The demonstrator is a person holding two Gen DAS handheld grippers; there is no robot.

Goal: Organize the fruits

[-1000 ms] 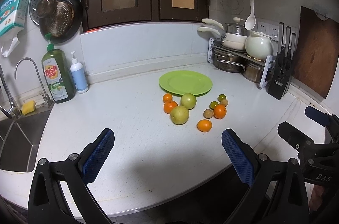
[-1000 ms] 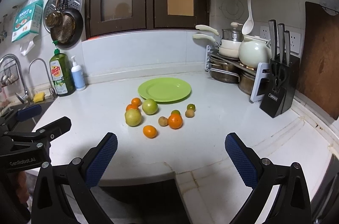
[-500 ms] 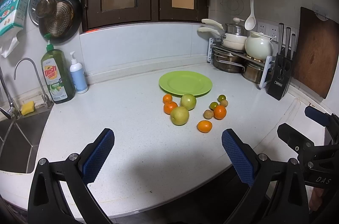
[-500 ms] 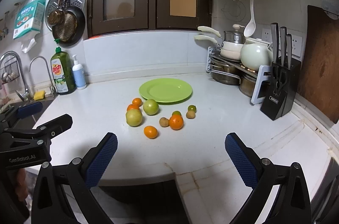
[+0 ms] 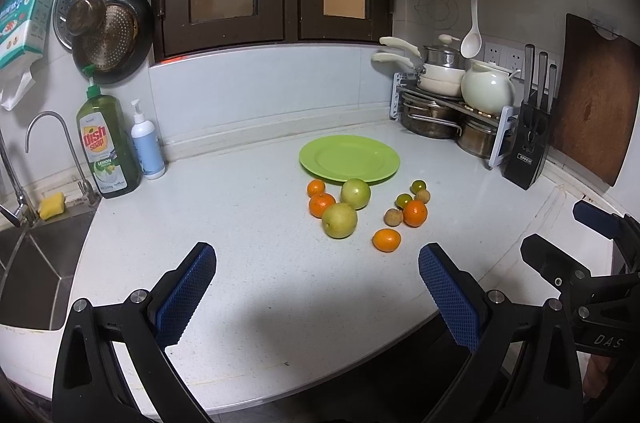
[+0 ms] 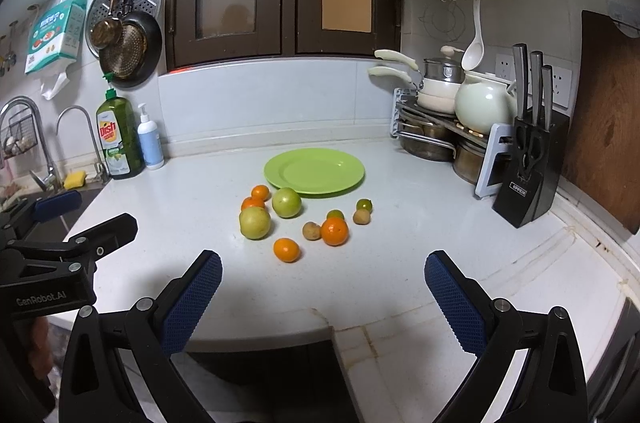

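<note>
Nothing shifting since a second ago: left claw (image 5: 316, 287) and right claw (image 6: 322, 293) both hanging apart, empty, above bench (image 5: 248, 263). Fruits (image 5: 340, 220) sitting loose just before green plate (image 5: 349, 159); sorting not started.

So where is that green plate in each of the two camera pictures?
Left wrist view: the green plate sits a little right of centre on the white counter, just behind the loose fruit.
Right wrist view: the green plate sits at the centre, again just behind the fruit.
Shared landmark: the black knife block stands to the plate's right in both views.
</note>
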